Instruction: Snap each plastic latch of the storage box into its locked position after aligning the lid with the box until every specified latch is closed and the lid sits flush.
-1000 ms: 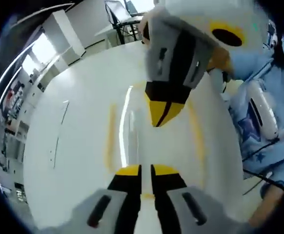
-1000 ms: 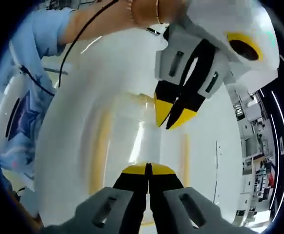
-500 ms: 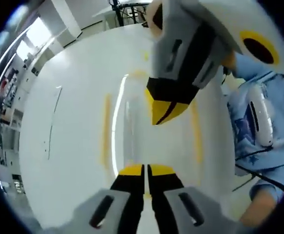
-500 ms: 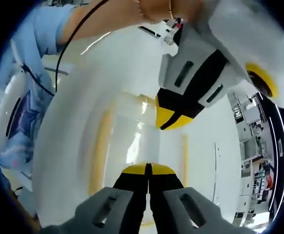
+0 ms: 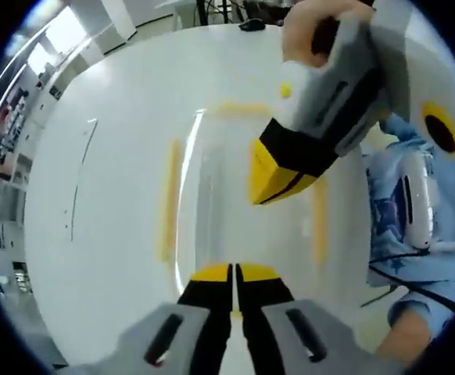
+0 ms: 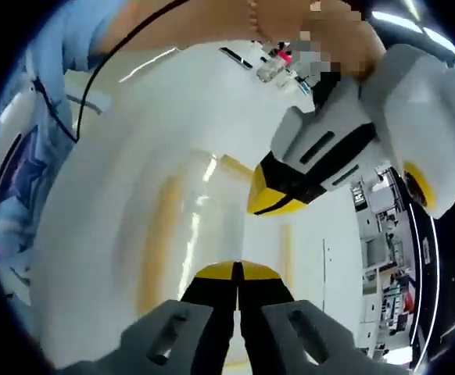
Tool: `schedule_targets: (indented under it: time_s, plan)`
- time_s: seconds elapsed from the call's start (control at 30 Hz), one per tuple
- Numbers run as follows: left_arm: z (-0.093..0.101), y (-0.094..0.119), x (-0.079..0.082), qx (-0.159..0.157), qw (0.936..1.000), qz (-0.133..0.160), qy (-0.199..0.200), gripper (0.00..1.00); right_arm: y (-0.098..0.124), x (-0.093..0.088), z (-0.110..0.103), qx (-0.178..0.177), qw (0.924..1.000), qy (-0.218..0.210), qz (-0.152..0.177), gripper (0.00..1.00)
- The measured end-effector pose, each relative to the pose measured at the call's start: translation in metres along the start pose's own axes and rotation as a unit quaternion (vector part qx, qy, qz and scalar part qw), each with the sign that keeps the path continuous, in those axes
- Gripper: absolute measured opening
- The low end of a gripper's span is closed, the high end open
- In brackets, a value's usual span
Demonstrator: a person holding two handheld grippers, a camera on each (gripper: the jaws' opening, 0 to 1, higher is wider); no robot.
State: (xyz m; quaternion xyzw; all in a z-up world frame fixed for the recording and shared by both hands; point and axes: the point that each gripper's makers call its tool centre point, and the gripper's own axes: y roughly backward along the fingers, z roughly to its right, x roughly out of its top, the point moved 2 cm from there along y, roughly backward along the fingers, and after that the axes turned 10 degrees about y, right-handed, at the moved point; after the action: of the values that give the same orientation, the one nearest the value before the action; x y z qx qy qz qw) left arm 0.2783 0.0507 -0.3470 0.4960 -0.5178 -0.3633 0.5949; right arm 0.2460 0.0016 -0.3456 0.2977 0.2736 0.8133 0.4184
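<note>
Currently both grippers over clear lid (image 5: 235, 211), yellow latches (image 5: 167, 199) along its long sides. Left gripper (image 5: 233, 273) jaws closed, empty; right gripper (image 6: 237, 270) same, tips facing, lid directly ahead.

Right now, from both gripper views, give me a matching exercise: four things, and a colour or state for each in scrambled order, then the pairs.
Things:
1. left gripper
2. lid
3. latches
4. sleeve

Colour or state:
A. yellow strips along the lid's edges
B. light blue
C. clear, glossy with glare
D. jaws shut, yellow-tipped, over the lid

Pairs: 1-D, 2-C, 3-A, 4-B. The right gripper is shut over the lid too.
</note>
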Motion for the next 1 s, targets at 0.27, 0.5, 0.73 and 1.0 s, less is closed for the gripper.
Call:
schedule_targets:
  time_s: [0.27,0.5,0.73,1.0]
  plan:
    - [-0.001,-0.002,0.000,0.004,0.9998,-0.019,0.000,0.02,0.005,0.009,-0.012,-0.027,0.9991,0.002,0.034,0.00]
    - [-0.003,-0.001,-0.001,-0.006,0.9997,-0.014,0.017,0.01,0.010,0.013,-0.018,-0.067,0.9961,-0.012,0.057,0.00]
    - [-0.002,-0.001,0.000,-0.007,0.9996,-0.018,0.021,0.01,0.019,0.023,-0.026,-0.124,0.9907,-0.008,0.056,0.00]
    - [-0.001,-0.001,0.000,-0.003,0.9995,-0.027,0.018,0.01,0.024,0.026,-0.035,-0.185,0.9822,-0.004,0.032,0.00]
